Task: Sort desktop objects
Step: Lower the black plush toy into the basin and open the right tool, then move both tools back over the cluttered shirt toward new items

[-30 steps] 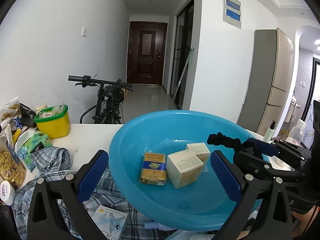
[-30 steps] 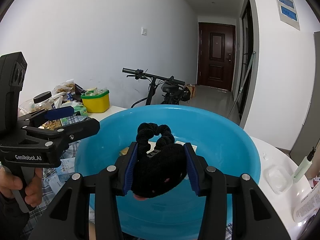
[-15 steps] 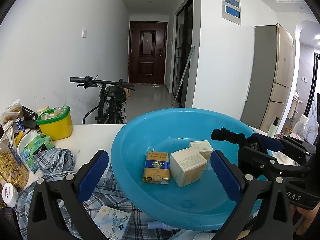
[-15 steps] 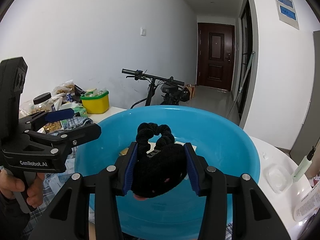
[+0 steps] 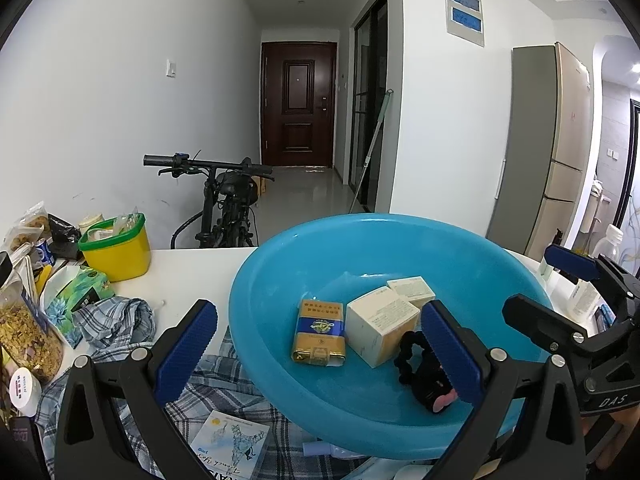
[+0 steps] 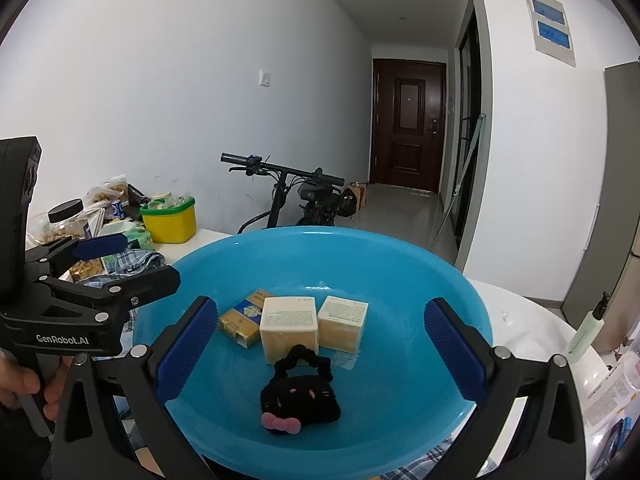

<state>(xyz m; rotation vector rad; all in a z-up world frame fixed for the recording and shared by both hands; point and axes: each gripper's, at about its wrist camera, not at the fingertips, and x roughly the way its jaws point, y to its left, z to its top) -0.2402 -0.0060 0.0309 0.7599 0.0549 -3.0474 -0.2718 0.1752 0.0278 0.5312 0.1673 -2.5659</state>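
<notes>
A blue plastic basin (image 5: 280, 320) (image 6: 440, 280) sits on the white table. Inside lie a gold and blue cigarette pack (image 5: 319, 330) (image 6: 242, 318), two cream boxes (image 5: 380, 330) (image 6: 344, 322) and a black plush scrunchie with a pink bow (image 6: 300, 400) (image 5: 424, 376). My right gripper (image 6: 318, 352) is open and empty above the near rim, the plush lying in the basin between its fingers. My left gripper (image 5: 320, 348) is open and empty over the basin's left near side. Each gripper also shows in the other's view.
A yellow tub with a green rim (image 5: 116, 250), snack bags and a jar (image 5: 24, 336) crowd the table's left. A plaid cloth (image 5: 116, 320) and a booklet (image 5: 228, 446) lie in front. Bottles (image 6: 584, 336) stand at the right. A bicycle (image 5: 224, 200) is behind the table.
My right gripper has opened and let go of the black plush scrunchie, which now lies in the basin. The left gripper stayed open and shifted slightly.
</notes>
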